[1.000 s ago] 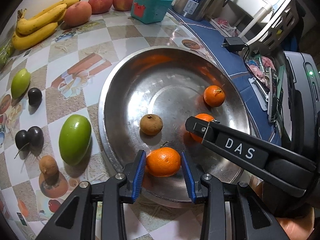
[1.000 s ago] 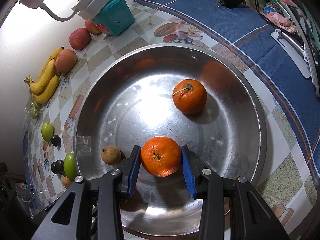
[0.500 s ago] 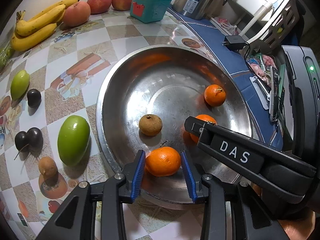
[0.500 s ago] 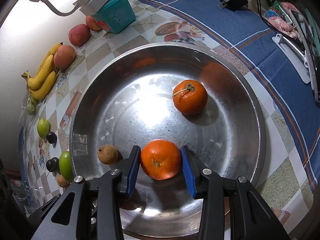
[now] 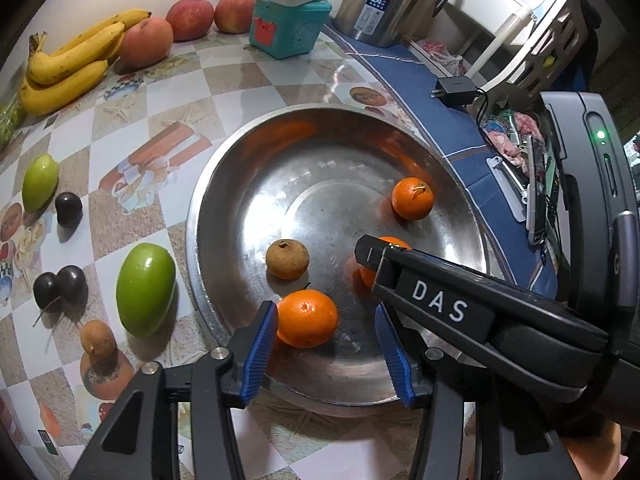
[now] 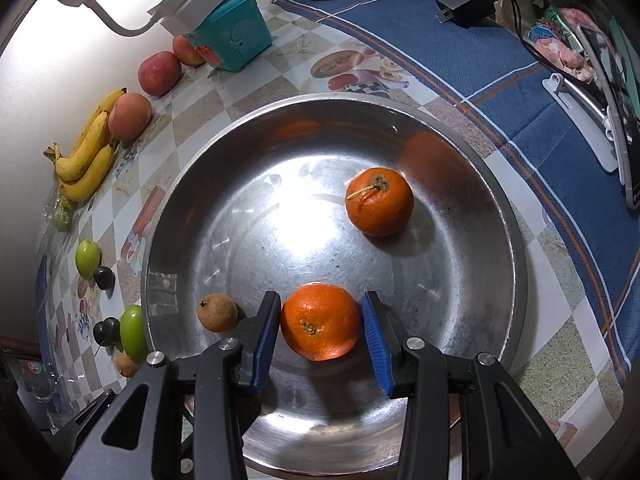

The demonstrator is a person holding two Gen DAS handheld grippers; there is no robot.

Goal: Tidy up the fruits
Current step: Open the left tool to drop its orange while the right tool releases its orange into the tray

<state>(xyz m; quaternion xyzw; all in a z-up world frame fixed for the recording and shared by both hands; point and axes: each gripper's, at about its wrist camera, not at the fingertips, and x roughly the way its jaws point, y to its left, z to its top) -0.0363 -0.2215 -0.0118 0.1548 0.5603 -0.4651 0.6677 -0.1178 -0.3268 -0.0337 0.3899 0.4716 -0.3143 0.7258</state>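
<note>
Left wrist view: left gripper [image 5: 326,334] jaws just opened, wide, nearest round orange tangerine [image 5: 307,318] loose between, touching left pad. Steel basin [image 5: 224,216] holds three tangerines, one brown longan [image 5: 287,259]. Outside: two green fruits, three dark plums, three bananas, long axes toward wall. Right wrist view alone shows right gripper [image 6: 320,330] narrow around second tangerine [image 6: 320,322], small gaps at pads, stem scar facing camera; stemmed third tangerine [image 6: 379,201] beyond.
</note>
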